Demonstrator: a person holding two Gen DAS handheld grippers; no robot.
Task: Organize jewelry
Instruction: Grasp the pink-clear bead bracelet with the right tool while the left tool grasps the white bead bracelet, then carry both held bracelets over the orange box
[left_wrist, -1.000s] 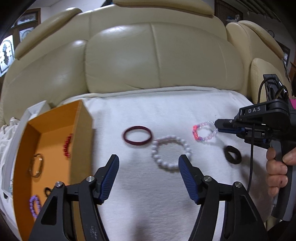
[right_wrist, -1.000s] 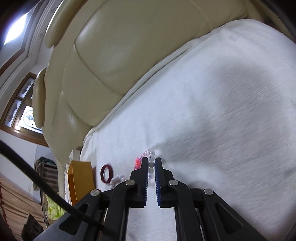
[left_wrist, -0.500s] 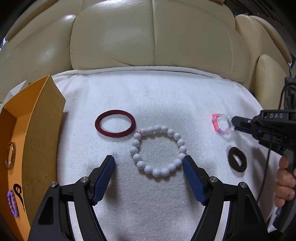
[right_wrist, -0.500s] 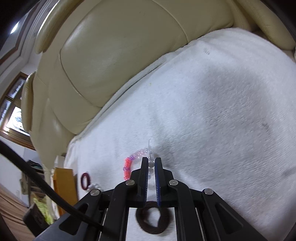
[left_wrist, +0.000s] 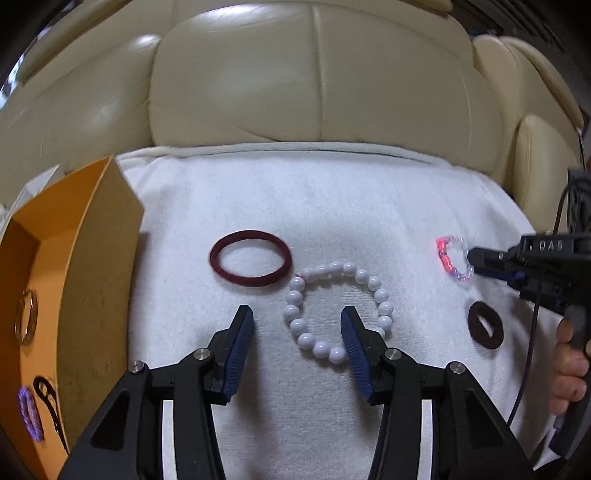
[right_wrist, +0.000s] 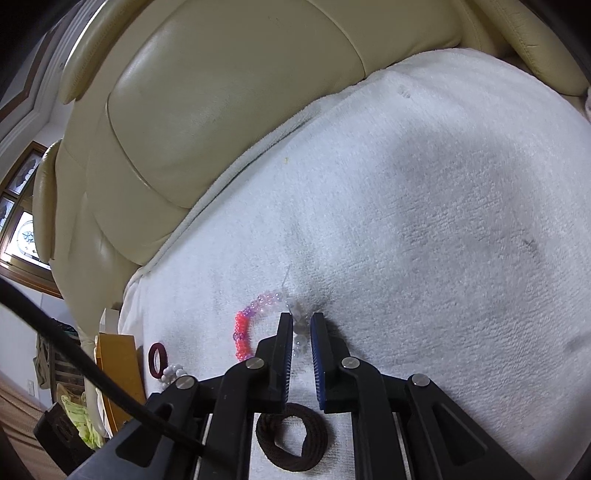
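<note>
Left tongs (left_wrist: 295, 330) sit low in the middle of the left wrist view, jaws closing around the near-left arc of the white bead bracelet (left_wrist: 338, 308). One pad is inside the loop, the other outside on the towel, and neither looks like it's pressing the beads yet, so no grip so far. Right tongs (right_wrist: 301, 345) are opening a crack, with the clear end of the pink and purple bead bracelet (right_wrist: 255, 321) sitting in the narrow gap between the pads; I'd say they're no longer pinching it.

So the step looks like a pickup on both sides at once. For the next move, I'd guess the left pads need to finish closing on the beads and lift without dragging the maroon hair tie (left_wrist: 251, 258) that lies just beside the bracelet, upper left of it. A dark brown hair tie (left_wrist: 485, 325) lies lower right, apart from both.

Everything loose is on the white towel (left_wrist: 332, 206). Over at the left edge, the orange box (left_wrist: 99, 266) already holds a gold-coloured bangle (left_wrist: 26, 321), a purple bead bracelet (left_wrist: 29, 413) and a small dark loop (left_wrist: 46, 391).
</note>
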